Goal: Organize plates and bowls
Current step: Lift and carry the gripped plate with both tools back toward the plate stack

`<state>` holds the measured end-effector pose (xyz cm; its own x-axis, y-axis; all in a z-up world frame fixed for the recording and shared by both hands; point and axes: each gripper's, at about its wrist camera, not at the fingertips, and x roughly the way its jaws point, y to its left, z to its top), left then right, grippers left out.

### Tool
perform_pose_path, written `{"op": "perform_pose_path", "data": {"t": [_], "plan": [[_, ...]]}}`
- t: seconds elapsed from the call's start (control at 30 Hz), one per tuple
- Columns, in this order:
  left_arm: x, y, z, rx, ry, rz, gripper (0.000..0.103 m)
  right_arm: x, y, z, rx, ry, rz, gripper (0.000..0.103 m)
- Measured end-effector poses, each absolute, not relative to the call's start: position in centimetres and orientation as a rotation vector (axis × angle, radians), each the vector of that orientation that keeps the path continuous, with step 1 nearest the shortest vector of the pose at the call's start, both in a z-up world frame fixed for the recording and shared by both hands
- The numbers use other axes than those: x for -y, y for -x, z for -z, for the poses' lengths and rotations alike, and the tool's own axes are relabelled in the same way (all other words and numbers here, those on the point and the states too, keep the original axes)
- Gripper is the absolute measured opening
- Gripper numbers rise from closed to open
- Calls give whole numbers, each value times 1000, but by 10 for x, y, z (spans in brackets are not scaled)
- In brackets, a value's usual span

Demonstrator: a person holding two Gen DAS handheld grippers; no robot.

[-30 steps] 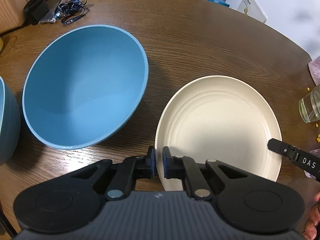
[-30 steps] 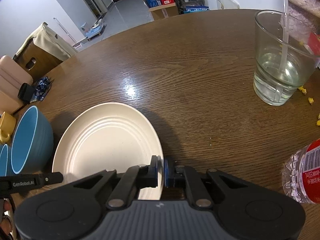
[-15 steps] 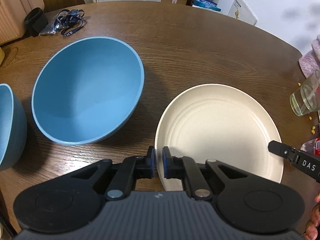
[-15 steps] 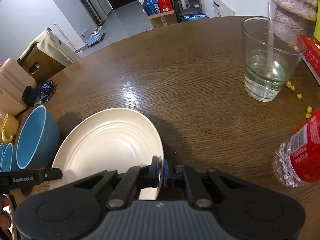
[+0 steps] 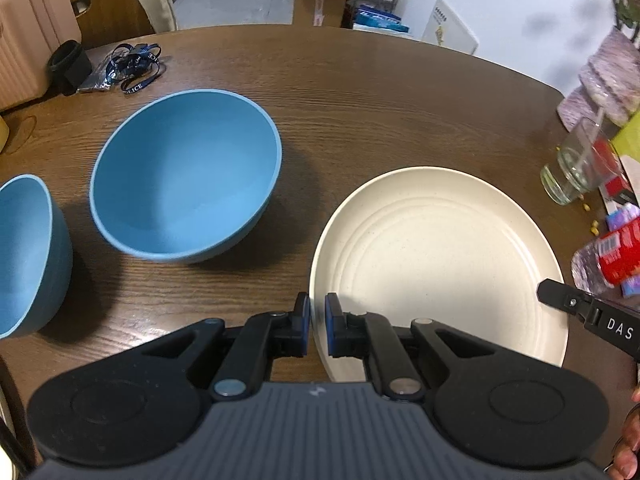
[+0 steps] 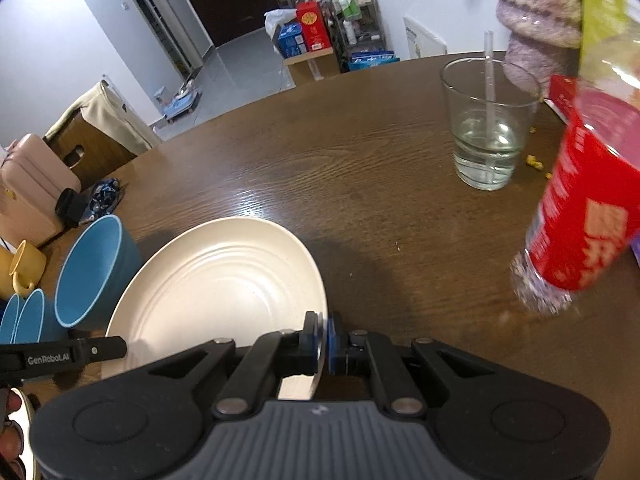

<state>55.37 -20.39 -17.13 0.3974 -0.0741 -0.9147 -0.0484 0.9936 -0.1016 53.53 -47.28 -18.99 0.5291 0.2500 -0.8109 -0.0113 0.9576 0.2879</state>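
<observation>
A cream plate (image 5: pixel 436 268) with ringed grooves hangs a little above the brown table, casting a shadow. My left gripper (image 5: pixel 317 324) is shut on its left rim, and my right gripper (image 6: pixel 321 340) is shut on its right rim (image 6: pixel 316 312). The right gripper's finger (image 5: pixel 576 308) shows at the plate's far right in the left wrist view. A large blue bowl (image 5: pixel 184 176) sits on the table left of the plate, with another blue bowl (image 5: pixel 28 256) further left. In the right wrist view the blue bowl (image 6: pixel 92 268) stands beyond the plate.
A glass of water (image 6: pixel 486 128) with a straw and a red-labelled bottle (image 6: pixel 580 216) stand to the right, among yellow crumbs. A blue lanyard (image 5: pixel 134 68) and a black pouch (image 5: pixel 68 66) lie far left. A yellow mug (image 6: pixel 24 268) sits near the bowls.
Both grippers have risen with the plate and pulled back from the table; the bowls and the glass look smaller and further off, and more of the room shows.
</observation>
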Motion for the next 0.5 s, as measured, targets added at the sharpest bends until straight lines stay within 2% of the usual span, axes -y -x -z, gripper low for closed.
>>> {"op": "perform_pose_path", "data": {"t": [0.5], "plan": [[157, -478, 150, -1115, 111, 93, 8, 426, -443, 171, -951, -272, -81, 5]]}}
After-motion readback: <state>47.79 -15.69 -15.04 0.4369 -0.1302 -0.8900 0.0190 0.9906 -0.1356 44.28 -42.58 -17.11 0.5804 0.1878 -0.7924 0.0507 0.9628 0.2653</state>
